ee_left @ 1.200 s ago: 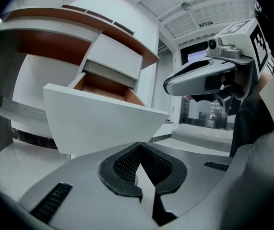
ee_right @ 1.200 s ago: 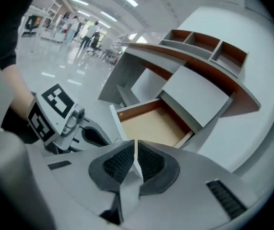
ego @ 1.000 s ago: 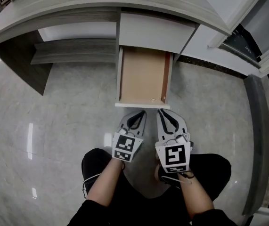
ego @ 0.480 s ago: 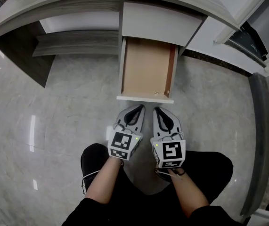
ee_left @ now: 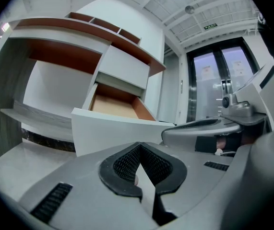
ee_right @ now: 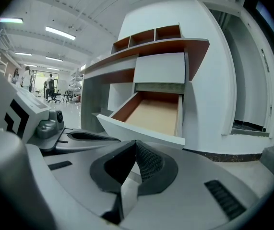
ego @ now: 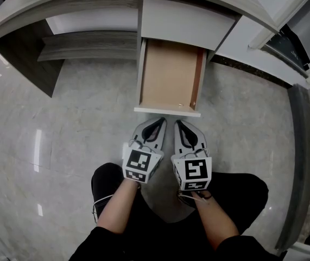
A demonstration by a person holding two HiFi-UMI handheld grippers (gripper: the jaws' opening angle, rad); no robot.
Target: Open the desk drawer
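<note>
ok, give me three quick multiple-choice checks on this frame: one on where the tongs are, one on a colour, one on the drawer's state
1. Where are the left tongs and right tongs relative to the drawer?
A. Inside it
B. Just short of its front panel, apart from it
C. Clamped on its side wall

2. What colour is the drawer's inner bottom?
A. Tan
B. Blue
C. Black

3. What state is the drawer in?
A. Pushed shut
B. Pulled open
C. Lifted out entirely

Answers:
1 B: the head view shows a gap between both tips and the panel.
2 A: the bare bottom reads as tan wood in every view.
3 B: its inside is exposed, and its back end sits under the desk.
</note>
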